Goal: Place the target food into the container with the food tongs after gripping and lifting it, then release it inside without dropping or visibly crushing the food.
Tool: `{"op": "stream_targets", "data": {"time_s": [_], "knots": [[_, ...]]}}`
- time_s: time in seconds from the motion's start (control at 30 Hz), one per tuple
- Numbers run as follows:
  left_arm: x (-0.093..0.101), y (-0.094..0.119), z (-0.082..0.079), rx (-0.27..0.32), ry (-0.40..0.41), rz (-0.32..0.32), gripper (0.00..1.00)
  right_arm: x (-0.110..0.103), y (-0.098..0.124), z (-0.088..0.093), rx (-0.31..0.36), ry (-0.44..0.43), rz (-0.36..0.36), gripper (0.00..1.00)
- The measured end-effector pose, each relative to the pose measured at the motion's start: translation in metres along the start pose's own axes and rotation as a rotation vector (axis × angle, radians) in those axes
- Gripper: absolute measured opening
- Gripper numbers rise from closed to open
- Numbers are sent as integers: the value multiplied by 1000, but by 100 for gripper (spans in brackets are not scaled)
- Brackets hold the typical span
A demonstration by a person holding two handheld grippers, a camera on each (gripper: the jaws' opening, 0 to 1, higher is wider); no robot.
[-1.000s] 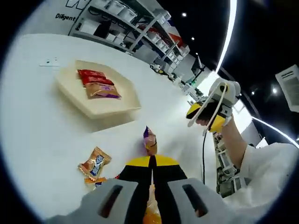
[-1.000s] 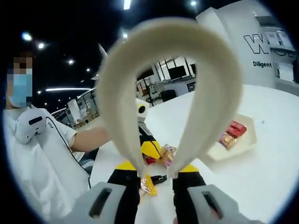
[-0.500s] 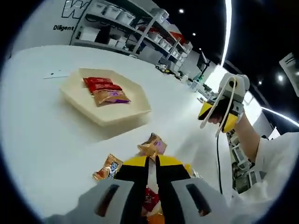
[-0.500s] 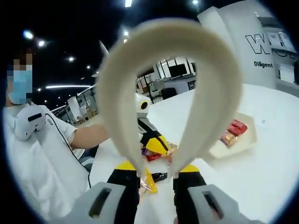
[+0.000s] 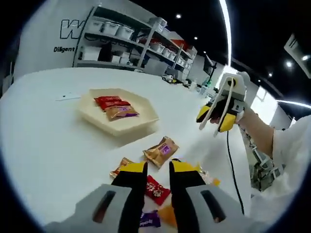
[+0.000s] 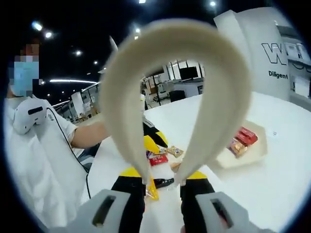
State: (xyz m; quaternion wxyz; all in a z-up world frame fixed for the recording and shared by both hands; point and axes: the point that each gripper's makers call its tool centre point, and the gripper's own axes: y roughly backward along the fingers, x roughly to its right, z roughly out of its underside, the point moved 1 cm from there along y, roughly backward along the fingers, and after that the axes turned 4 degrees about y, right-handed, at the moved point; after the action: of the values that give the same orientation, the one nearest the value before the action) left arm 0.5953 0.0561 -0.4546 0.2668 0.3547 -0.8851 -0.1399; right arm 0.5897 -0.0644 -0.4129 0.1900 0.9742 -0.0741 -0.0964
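On the white table (image 5: pixel 43 126), a tan snack packet (image 5: pixel 161 151) (purple label) lies beyond the released left hand-held gripper (image 5: pixel 158 167).

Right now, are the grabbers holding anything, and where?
The right gripper holds the cream food tongs by the two arm ends. The left gripper holds nothing.

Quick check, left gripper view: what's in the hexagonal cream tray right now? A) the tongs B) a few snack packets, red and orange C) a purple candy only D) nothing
B: the cream tray holds red packets and an orange one; the tongs sit in the right gripper, away from the tray.
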Motion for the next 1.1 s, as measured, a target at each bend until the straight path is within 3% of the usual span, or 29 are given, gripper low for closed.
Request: {"op": "stream_targets", "data": {"time_s": [0.1, 0.33, 0.43, 0.53, 0.73, 1.1], "knots": [[-2, 10, 3, 28, -50, -33, 24, 1, -1, 1, -4, 21, -1, 22], [4, 36, 9, 68, -68, -47, 29, 1, -5, 2, -6, 45, -5, 22], [3, 48, 6, 110, -163, -90, 36, 0, -7, 1, -5, 54, -9, 22], [7, 54, 10, 119, -200, -102, 46, 0, -9, 0, -5, 73, -12, 22], [12, 65, 13, 159, -283, -125, 56, 0, -14, -1, 2, 108, -21, 23], [13, 81, 22, 199, -301, -145, 66, 0, -22, 0, -16, 157, -45, 23]]}}
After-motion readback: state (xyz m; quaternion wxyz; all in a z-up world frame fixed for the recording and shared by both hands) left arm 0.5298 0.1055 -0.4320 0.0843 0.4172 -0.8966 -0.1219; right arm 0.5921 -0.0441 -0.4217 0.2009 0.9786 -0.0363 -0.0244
